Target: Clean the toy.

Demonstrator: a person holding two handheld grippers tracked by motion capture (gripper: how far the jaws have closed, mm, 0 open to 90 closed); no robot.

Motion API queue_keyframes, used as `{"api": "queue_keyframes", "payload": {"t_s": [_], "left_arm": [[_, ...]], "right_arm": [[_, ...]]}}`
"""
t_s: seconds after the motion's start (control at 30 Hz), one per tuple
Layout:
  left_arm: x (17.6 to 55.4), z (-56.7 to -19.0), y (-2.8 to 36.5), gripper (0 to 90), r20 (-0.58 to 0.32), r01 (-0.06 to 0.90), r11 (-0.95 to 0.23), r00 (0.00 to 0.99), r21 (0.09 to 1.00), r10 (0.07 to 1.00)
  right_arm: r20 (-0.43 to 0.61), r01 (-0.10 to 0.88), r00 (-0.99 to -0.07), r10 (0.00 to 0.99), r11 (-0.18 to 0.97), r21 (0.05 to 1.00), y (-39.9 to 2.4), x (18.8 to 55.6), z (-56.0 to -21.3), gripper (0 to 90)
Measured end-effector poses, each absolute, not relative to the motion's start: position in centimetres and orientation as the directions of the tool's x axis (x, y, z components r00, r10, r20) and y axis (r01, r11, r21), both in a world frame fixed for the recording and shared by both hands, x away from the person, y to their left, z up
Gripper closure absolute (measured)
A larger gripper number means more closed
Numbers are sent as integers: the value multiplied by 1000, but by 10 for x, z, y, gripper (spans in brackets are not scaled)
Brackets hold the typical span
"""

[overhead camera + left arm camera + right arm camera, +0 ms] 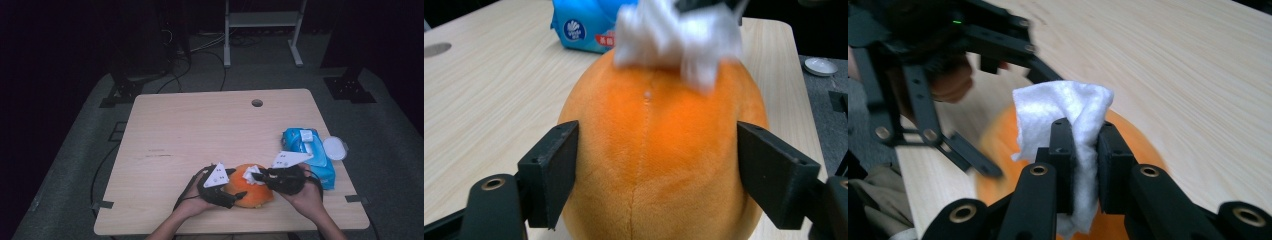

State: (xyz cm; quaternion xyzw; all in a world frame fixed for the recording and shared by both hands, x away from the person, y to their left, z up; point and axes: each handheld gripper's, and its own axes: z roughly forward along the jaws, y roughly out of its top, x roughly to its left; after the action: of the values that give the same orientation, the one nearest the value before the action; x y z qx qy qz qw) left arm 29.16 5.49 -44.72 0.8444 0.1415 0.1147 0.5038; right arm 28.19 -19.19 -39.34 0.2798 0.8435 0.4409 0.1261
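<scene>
An orange plush ball lies near the table's front edge. My left gripper comes at it from the left. In the left gripper view its two black jaws sit against the ball's sides, so the left gripper is shut on it. My right gripper reaches in from the right over the ball's top, shut on a folded white wipe. In the right gripper view the wipe stands pinched between the right gripper's jaws, with the ball just beneath. The wipe rests blurred on the ball's top.
A blue pack of wipes lies to the right of the ball, and a white round lid sits beside it at the table's right edge. The wooden table has a cable hole near its far edge.
</scene>
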Motion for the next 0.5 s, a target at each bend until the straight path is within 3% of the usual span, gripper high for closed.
{"api": "queue_keyframes", "payload": {"t_s": [0.13, 0.23, 0.3, 0.37, 0.5], "left_arm": [[293, -447, 57, 204, 47, 121, -449, 937, 885, 346], [291, -446, 51, 84, 44, 114, -412, 934, 904, 354], [290, -448, 48, 58, 57, 100, -417, 936, 904, 348], [290, -449, 49, 104, 70, 98, -445, 936, 890, 346], [293, -445, 58, 225, 48, 132, -454, 930, 881, 364]], "right_arm": [[94, 414, -784, 613, 404, 816, -210, 285, -399, 789], [77, 398, -791, 606, 416, 818, -203, 282, -398, 793], [79, 373, -821, 565, 427, 824, -189, 278, -396, 792], [80, 356, -846, 527, 447, 821, -180, 275, -396, 791], [34, 340, -837, 546, 470, 815, -182, 276, -393, 790]]}}
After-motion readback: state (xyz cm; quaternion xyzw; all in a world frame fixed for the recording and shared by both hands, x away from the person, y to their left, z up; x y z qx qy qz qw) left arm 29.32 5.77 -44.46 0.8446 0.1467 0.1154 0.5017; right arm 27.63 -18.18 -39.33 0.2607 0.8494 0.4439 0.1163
